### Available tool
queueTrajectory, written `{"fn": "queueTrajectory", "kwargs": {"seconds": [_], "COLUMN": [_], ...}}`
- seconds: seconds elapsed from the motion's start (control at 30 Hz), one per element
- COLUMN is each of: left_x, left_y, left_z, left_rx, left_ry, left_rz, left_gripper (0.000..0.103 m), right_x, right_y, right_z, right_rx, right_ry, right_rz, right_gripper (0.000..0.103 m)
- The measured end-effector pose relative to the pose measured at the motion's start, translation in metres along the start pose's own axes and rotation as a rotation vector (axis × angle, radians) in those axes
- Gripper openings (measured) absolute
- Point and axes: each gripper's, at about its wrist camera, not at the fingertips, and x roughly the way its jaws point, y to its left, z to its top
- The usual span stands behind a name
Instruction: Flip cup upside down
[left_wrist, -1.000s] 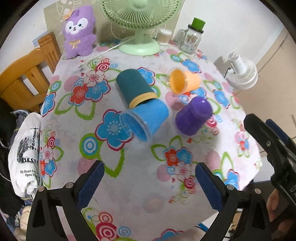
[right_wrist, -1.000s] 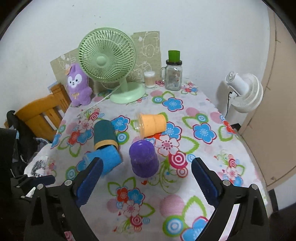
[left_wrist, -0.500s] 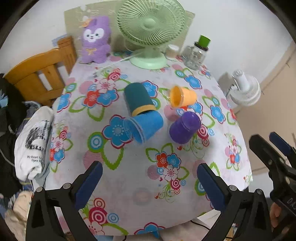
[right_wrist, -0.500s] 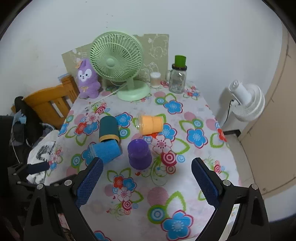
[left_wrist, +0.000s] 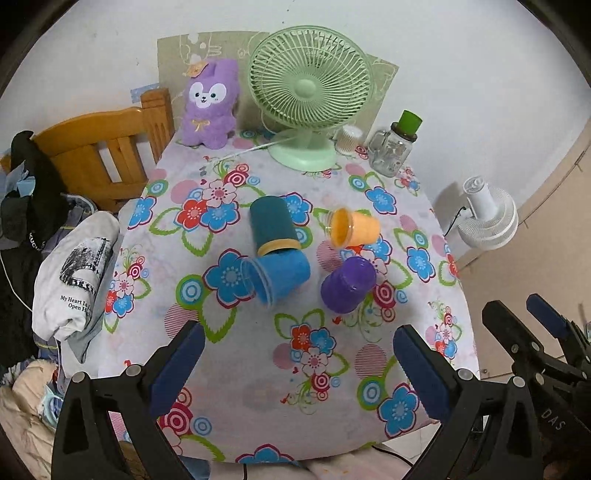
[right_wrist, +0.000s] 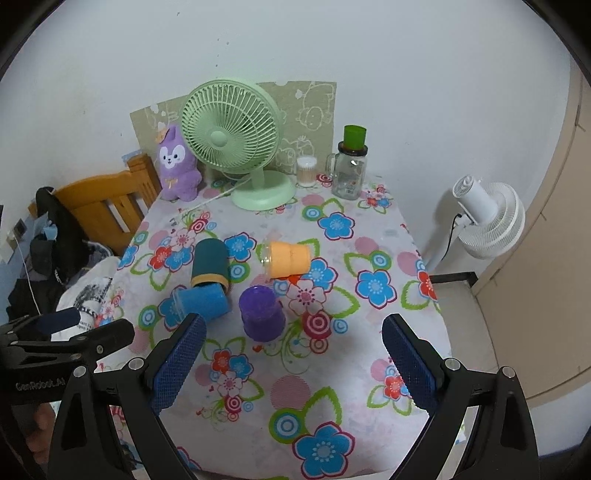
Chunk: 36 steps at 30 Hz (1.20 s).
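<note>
Both grippers — left gripper (left_wrist: 295, 363), right gripper (right_wrist: 293, 363) — hover with fingers spread, holding nothing. The purple cup (right_wrist: 260, 314) stands mouth-down mid-surface; the blue cup (right_wrist: 201, 302) lies at its 9 o'clock, orange cup (right_wrist: 290, 258) at 1 o'clock.

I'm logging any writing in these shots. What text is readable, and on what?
"My Heart Is" / "Open H...", cut off by a fold: white T-shirt beside the table.
"GenRobot.AI": left tongs, right wrist view.
"DAS", partly hidden: right tongs, left wrist view.
Glass jar: print too small to read.
</note>
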Motion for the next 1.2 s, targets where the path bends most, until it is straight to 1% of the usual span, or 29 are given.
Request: {"fn": "queueTrajectory", "kwargs": {"seconds": [0.2, 0.67, 1.2], "left_x": [-0.003, -0.018, -0.02], "left_y": [-0.008, -0.022, -0.022], "left_z": [-0.005, -0.007, -0.008], "left_rx": [0.005, 0.052, 0.06], "left_ry": [-0.023, -0.098, -0.098], "left_rz": [0.012, 0.098, 0.11], "left_gripper": [0.103, 0.103, 0.103], "right_x": [-0.002, -0.007, -0.006], "right_y": [-0.005, -0.011, -0.012], "right_z": [-0.003, -0.006, -0.007], "right_rx": [-0.006, 0.001, 0.005], "right_ry": [0.0, -0.013, 0.001], "right_rz": [-0.004, -0.006, -0.019], "right_gripper": [0.097, 0.097, 0.097]}}
